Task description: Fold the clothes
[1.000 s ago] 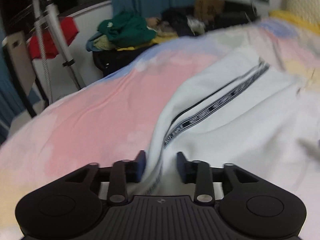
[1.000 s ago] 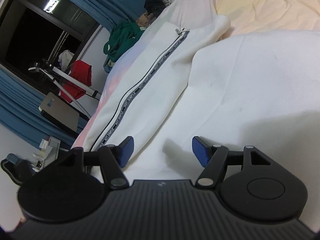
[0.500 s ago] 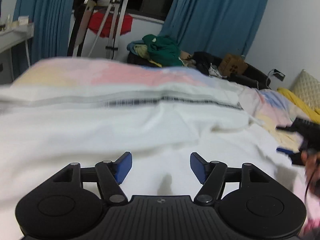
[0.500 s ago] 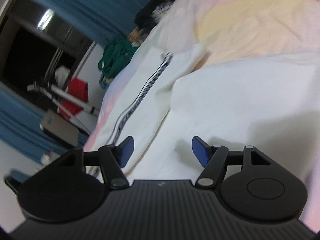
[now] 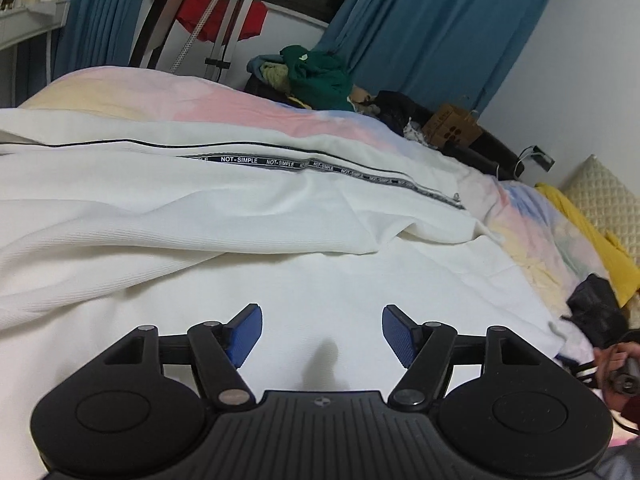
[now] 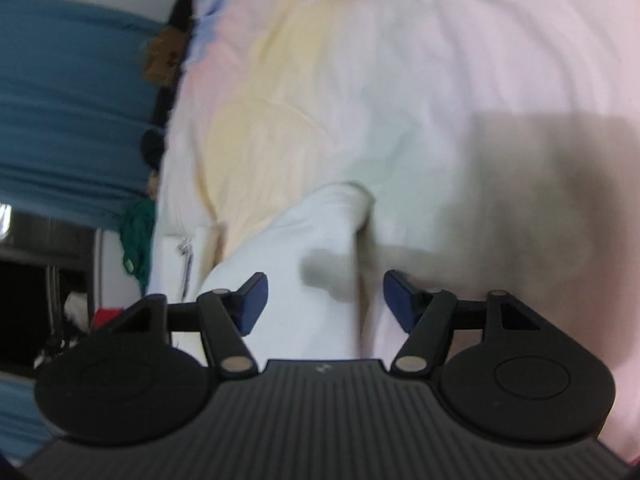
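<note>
the white garment (image 5: 280, 240) lies spread on the bed (image 5: 248, 104). over it the left gripper (image 5: 322, 334) has just been opening, nothing between its fingers. the right gripper (image 6: 325, 298) is open too, at the garment's edge.

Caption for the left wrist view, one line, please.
Open left gripper poised over a white zip-up garment with NOT-SIMPLE lettered tape, spread on a pastel bedspread.

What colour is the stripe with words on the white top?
Black with white lettering, on the stripe; clearest in the left wrist view.
</note>
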Demonstrator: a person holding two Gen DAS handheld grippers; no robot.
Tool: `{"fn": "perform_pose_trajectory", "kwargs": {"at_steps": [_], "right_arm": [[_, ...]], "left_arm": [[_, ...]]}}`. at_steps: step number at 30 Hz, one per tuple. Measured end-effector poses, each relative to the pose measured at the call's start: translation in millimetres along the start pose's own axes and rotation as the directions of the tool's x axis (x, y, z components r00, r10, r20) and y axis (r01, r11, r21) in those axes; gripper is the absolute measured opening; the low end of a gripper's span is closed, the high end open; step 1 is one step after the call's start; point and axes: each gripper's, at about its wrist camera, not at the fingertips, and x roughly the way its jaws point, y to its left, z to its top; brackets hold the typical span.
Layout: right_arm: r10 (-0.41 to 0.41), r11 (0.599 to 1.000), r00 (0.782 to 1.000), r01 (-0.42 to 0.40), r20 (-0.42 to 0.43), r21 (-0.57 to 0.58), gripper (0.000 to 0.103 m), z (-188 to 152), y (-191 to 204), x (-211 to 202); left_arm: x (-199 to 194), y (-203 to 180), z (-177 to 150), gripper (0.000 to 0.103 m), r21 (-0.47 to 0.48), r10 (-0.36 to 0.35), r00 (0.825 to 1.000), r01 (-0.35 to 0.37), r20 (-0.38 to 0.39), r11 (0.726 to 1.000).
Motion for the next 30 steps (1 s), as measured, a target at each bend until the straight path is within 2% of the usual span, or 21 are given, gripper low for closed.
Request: {"fn": "perform_pose_trajectory", "kwargs": {"at_steps": [3, 5, 7, 11, 15, 17, 21, 26, 30], "right_arm": [[0.01, 1.0, 0.999, -0.011, 0.032, 0.017, 0.068, 1.4, -2.1, 5.7], [0.084, 0.996, 0.996, -0.085, 0.022, 0.036, 0.067, 1.3, -1.8, 13.3], [0.21, 0.971, 0.978, -0.208, -0.013, 0.116, 0.067, -0.2, -3.5, 24.4], [0.302, 0.949, 0.953, -0.301, 0.009, 0.096, 0.068, -0.3, 6.6, 31.9], [0.273, 0.961, 0.962, -0.272, -0.015, 0.051, 0.068, 1.2, 10.5, 44.7], [0.288, 0.956, 0.957, -0.286, -0.029, 0.062, 0.068, 2.3, 10.8, 52.4], [0.262, 0.963, 0.956, -0.269, -0.13, -0.035, 0.067, 2.6, 23.4, 76.8], [0.334, 0.933, 0.912, -0.355, -0.238, -0.05, 0.068, 5.0, 28.7, 102.9], [0.391, 0.909, 0.872, -0.415, -0.295, -0.022, 0.068, 10.8, 39.2, 125.5]], "left_arm": [[-6.9, 3.2, 4.5, 0.07, -0.02, -0.021, 0.999, 0.022, 0.025, 1.0], [-10.4, 5.6, 6.4, 0.07, -0.045, -0.03, 0.999, 0.032, 0.042, 0.998], [-12.6, 7.9, 6.4, 0.071, -0.073, -0.04, 0.998, 0.044, 0.055, 0.996], [-11.4, 8.4, 4.0, 0.071, -0.09, -0.019, 0.998, 0.024, 0.06, 0.996], [-7.3, 11.1, -2.2, 0.071, -0.116, 0.014, 0.999, -0.008, 0.044, 0.993], [-5.3, 12.7, -4.4, 0.071, -0.136, 0.024, 0.999, -0.018, 0.037, 0.99], [-4.5, 10.6, -6.5, 0.071, -0.167, 0.027, 0.999, -0.02, 0.04, 0.986], [2.5, 4.1, -9.7, 0.071, -0.126, 0.03, 0.998, -0.024, 0.049, 0.992], [15.8, 6.8, -9.9, 0.071, -0.145, 0.026, 0.999, -0.021, 0.031, 0.989]]}}
